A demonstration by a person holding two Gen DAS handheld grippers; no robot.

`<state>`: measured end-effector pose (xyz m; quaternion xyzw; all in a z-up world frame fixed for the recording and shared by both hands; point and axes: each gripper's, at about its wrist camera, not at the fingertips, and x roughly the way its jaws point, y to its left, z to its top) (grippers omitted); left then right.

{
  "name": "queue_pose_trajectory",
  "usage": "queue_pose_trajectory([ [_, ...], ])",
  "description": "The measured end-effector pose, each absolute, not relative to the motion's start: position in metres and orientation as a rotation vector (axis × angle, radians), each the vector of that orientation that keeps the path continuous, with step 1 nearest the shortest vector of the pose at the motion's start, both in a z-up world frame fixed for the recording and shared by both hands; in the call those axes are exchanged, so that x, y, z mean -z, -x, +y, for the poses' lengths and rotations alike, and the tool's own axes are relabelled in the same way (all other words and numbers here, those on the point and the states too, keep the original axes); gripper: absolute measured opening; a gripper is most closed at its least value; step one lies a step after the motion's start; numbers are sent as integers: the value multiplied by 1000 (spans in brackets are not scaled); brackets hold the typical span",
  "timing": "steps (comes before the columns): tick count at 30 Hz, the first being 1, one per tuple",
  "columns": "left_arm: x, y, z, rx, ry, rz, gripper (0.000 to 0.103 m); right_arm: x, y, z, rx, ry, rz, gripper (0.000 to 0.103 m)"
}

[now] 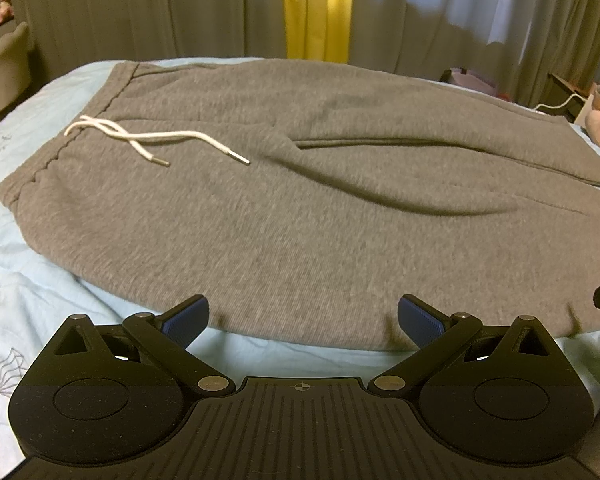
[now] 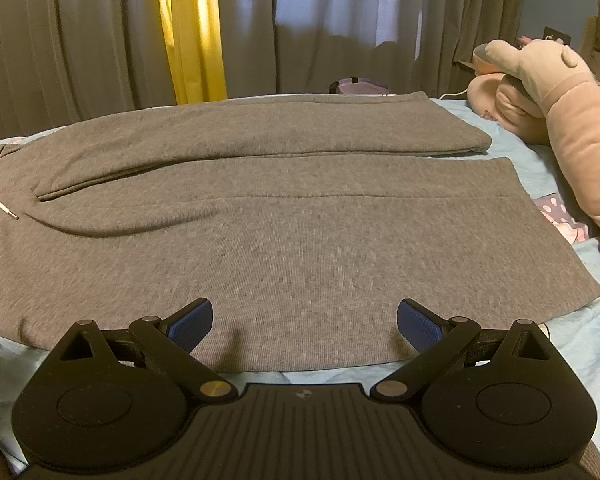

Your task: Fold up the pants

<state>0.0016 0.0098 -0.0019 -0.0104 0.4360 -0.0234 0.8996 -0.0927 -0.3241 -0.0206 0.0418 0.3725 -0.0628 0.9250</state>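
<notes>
txt: none legible | tool bodies – only a crosshair mark, no letters/nos. | bedsheet print – unreadable

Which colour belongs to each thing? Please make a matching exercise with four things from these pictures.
Things:
1. sweatpants
2. drawstring
3. plush toy
4. bed sheet

Colours:
A. pink
B. light blue
C. grey
D. white

Pairs: 1-C, 2-D, 3-A, 4-B

A home bedroom — a bed (image 1: pixel 40 280) with pale blue sheet, drawn curtains (image 2: pixel 100 40) behind it, a pink plush toy (image 2: pixel 560 120) lying alongside.
</notes>
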Motion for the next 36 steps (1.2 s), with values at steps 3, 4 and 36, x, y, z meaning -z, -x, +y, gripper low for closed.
queue_pose_trajectory([
  [3, 1, -2, 10, 51, 23, 903, 103, 20, 93, -324, 122, -90, 768, 99],
  [4, 1, -2, 10, 50, 22, 903, 103, 20, 93, -324, 118, -92, 770, 99],
  [36, -7, -41, 24, -69, 88, 829, 103, 57, 7, -365, 209, -253, 1027, 99],
])
